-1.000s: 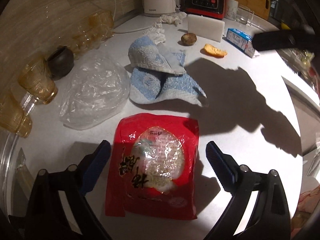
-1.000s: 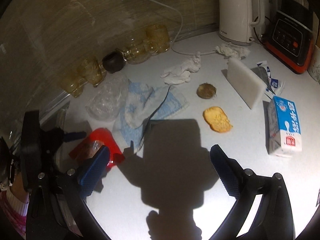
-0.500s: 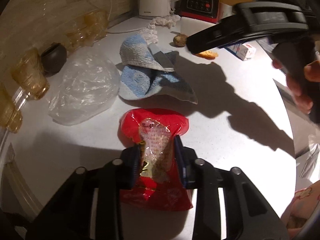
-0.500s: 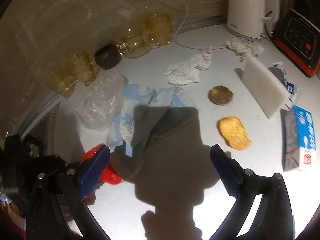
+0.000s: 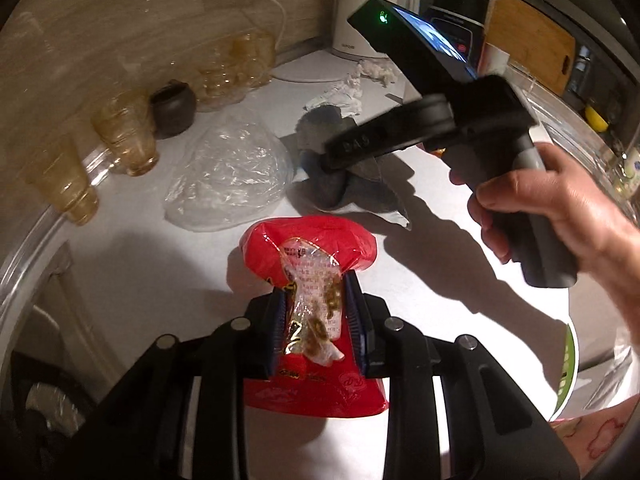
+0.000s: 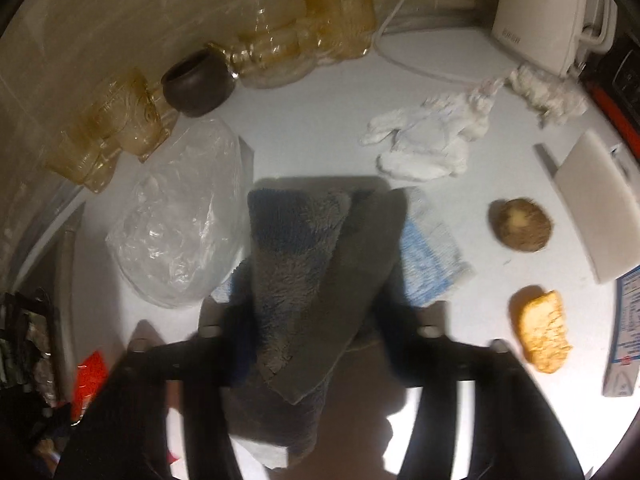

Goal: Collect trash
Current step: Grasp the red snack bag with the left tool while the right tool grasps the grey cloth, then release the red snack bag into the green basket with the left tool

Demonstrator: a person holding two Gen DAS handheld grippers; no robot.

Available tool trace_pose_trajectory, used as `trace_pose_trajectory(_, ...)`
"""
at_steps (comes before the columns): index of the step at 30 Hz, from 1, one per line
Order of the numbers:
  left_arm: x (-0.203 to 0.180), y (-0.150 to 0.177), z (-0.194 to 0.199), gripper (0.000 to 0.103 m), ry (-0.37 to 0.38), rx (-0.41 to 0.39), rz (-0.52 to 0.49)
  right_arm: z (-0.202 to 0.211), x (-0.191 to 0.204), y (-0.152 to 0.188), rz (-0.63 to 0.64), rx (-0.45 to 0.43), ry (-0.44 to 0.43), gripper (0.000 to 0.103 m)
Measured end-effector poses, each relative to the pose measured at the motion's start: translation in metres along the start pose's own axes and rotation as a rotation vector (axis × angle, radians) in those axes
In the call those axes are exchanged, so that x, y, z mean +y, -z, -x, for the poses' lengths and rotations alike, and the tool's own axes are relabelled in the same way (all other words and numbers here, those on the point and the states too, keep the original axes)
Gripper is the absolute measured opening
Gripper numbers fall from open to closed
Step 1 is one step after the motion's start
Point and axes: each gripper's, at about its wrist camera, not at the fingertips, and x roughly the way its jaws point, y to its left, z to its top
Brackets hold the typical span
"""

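A red snack packet (image 5: 308, 240) with a clear window lies on the white counter (image 5: 440, 280). My left gripper (image 5: 316, 296) is shut on its crumpled middle, and the near end sticks out below the pads. My right gripper (image 6: 310, 320) points down over a blue and grey towel (image 6: 304, 248). Its jaws are closing with a raised fold of the towel bunched between them. In the left wrist view a hand (image 5: 560, 208) holds the right gripper's handle above the towel (image 5: 332, 192).
A clear plastic bag (image 6: 176, 220) lies left of the towel. Crumpled tissues (image 6: 428, 144), a brown round lump (image 6: 520, 224), a yellow food scrap (image 6: 544, 332), a white block (image 6: 592, 204) and a carton (image 6: 624, 320) lie to the right. Amber glasses (image 6: 120, 120), a dark pot (image 6: 196, 84) and a kettle (image 6: 536, 12) line the wall.
My left gripper shut on the red packet and lifted its middle. My right gripper moved left and down over the towel, and its wide jaws came in on a fold.
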Motion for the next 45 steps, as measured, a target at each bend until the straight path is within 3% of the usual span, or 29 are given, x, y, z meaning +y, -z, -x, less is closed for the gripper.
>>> trace_pose_trajectory(6, -0.023, 0.002, 0.019, 0.027, 0.007, 0.002, 0.015, 0.034, -0.012, 0.021, -0.012, -0.046, -0.032, 0.014)
trace_pose_trajectory(13, -0.074, -0.002, 0.045, 0.027, 0.082, -0.016, -0.053, 0.127, -0.039, 0.074, -0.049, -0.173, -0.059, 0.014)
trace_pose_trajectory(19, -0.144, -0.003, 0.066, 0.027, 0.2, -0.038, -0.159, 0.213, -0.089, 0.152, -0.122, -0.245, 0.005, 0.014)
trace_pose_trajectory(26, -0.233, 0.006, 0.063, 0.028, 0.38, -0.007, -0.268, 0.272, -0.154, 0.262, -0.282, -0.233, 0.111, 0.015)
trace_pose_trajectory(30, -0.281, 0.019, 0.055, 0.028, 0.433, 0.033, -0.324, 0.289, -0.178, 0.31, -0.356, -0.228, 0.144, 0.015)
trace_pose_trajectory(37, -0.34, 0.04, 0.033, 0.033, 0.411, 0.108, -0.413, 0.294, -0.2, 0.363, -0.425, -0.199, 0.156, 0.015)
trace_pose_trajectory(45, -0.369, 0.062, 0.017, 0.056, 0.362, 0.174, -0.471, 0.286, -0.214, 0.389, -0.467, -0.162, 0.141, 0.016)
